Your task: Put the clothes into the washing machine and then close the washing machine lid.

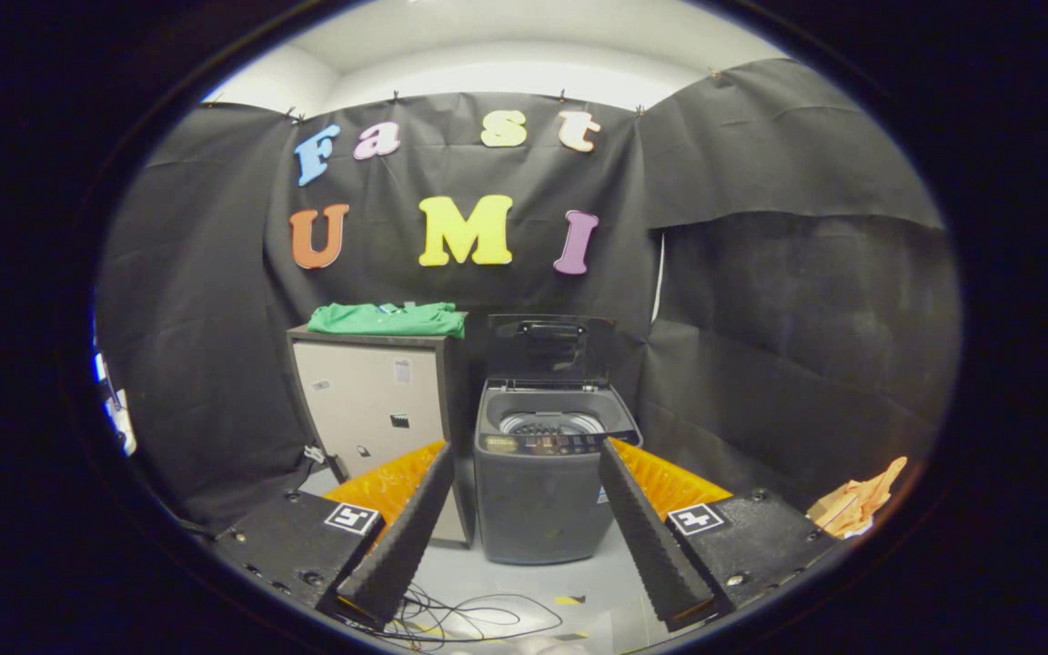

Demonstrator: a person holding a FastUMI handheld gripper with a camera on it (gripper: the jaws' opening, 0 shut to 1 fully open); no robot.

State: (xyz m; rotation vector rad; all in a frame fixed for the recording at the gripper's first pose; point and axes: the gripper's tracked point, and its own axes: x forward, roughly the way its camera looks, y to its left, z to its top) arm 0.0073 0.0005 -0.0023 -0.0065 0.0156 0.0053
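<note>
Item: green clothes (pixel 387 319), folded, lying along the top of the cabinet (pixel 369 409), reaching its right edge, beyond the left finger. Beside the cabinet's right side: washing machine (pixel 542 473), lid (pixel 551 344) standing upright, drum showing. Step judged pending: pickup. Advice: approaching from above, pinching a thick fold near the middle so the whole bundle is lifting together. Gripper (pixel 524 537): fingers spreading wide, holding nothing, touching nothing, well short of both. Cables (pixel 460 619) trailing on the floor below.
</note>
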